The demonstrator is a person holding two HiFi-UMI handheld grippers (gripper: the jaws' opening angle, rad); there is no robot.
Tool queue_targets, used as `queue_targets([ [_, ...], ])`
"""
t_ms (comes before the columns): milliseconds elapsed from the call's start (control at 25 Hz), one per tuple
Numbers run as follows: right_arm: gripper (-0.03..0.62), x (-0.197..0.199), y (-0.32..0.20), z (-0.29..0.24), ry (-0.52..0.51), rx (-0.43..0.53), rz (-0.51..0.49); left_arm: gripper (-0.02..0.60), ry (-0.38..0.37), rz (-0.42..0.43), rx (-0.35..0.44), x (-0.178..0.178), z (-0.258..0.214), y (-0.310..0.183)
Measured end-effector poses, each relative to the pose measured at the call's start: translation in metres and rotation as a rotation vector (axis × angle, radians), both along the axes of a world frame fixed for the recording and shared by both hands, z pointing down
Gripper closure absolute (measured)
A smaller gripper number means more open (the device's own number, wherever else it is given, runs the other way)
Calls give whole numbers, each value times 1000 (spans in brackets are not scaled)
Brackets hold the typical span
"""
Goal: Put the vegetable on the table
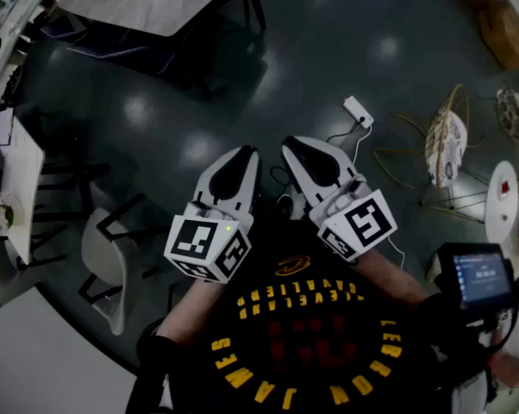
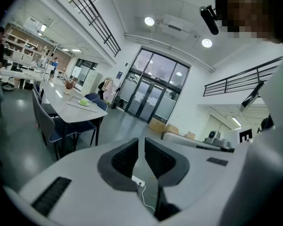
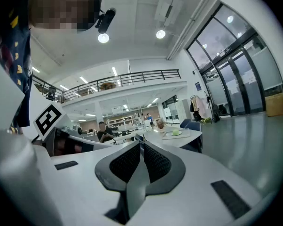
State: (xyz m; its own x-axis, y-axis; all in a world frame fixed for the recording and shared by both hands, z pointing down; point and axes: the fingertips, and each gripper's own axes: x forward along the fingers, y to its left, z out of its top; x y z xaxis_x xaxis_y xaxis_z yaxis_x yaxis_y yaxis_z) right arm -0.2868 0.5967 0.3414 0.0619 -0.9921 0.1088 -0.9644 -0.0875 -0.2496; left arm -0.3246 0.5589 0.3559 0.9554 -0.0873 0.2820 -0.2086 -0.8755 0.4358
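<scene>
We spot the small, round, pale-green vegetable [image 2: 83, 101] on a flat tray [image 2: 74, 104] atop the long grey-topped bench [image 2: 66, 114], well apart from both grippers. In the right gripper view the vegetable [image 3: 176, 132] sits on that same bench [image 3: 192, 136], far off across the room. Dark chairs [image 2: 54, 128] stand along the bench's near side.

We hold both grippers low over the dark glossy floor [image 1: 242, 76], side by side, close to our black shirt w/ yellow lettering [image 1: 303, 352]. Left gripper [image 1: 244, 152]: fingers [image 2: 125, 157] drawn together, only a thin slit btw them, nothing in it. Through the slit we see a white power strip [image 2: 137, 180] w/ its cable on the floor. Right gripper [image 1: 292, 142]: fingers [image 3: 155, 163] pressed together, also holding nothing.

In the head view the power strip [image 1: 358, 110] lies just ahead of the right gripper. A small lit handheld screen [image 1: 479, 274] sits at our right.
</scene>
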Motion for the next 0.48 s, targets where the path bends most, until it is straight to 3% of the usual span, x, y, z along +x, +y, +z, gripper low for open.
queue_targets([
  [280, 561, 20, -55, 0, -47, 24, 30, 535, 5, 18, -11, 18, 1, -56],
  [480, 562, 42, -112, -8, -13, 11, 56, 535, 44, 44, 3, 40, -11, -114],
])
